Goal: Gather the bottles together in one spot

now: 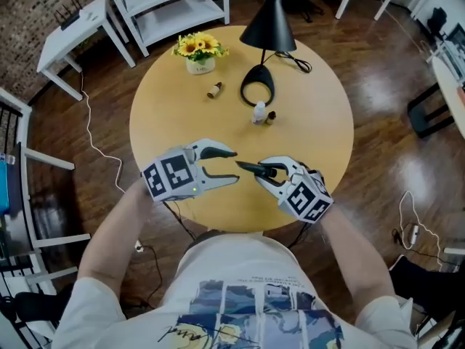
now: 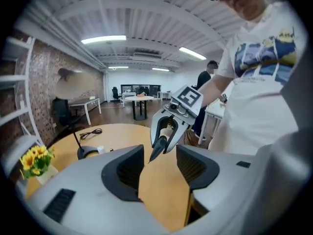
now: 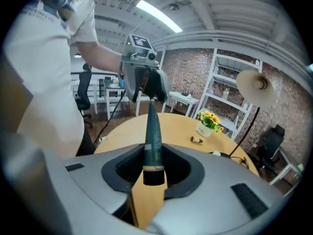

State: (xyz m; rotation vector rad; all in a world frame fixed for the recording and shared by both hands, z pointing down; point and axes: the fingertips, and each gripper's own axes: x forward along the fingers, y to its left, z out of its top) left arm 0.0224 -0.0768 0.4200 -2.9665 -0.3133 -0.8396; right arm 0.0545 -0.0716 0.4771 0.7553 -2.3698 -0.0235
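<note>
Right claw (image 3: 154, 173) is clamped on a dark green tapered bottle (image 3: 152, 126); left claw (image 2: 160, 168) stands apart, empty. Keep a firm grip and set it down at twelve o'clock beside the small white bottle (image 1: 259, 112).

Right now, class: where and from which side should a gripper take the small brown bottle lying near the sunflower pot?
Best grip the small brown bottle across its body, from above, with the open left gripper. It lies on its side, apart from the sunflower pot, so both long flanks look free.
</note>
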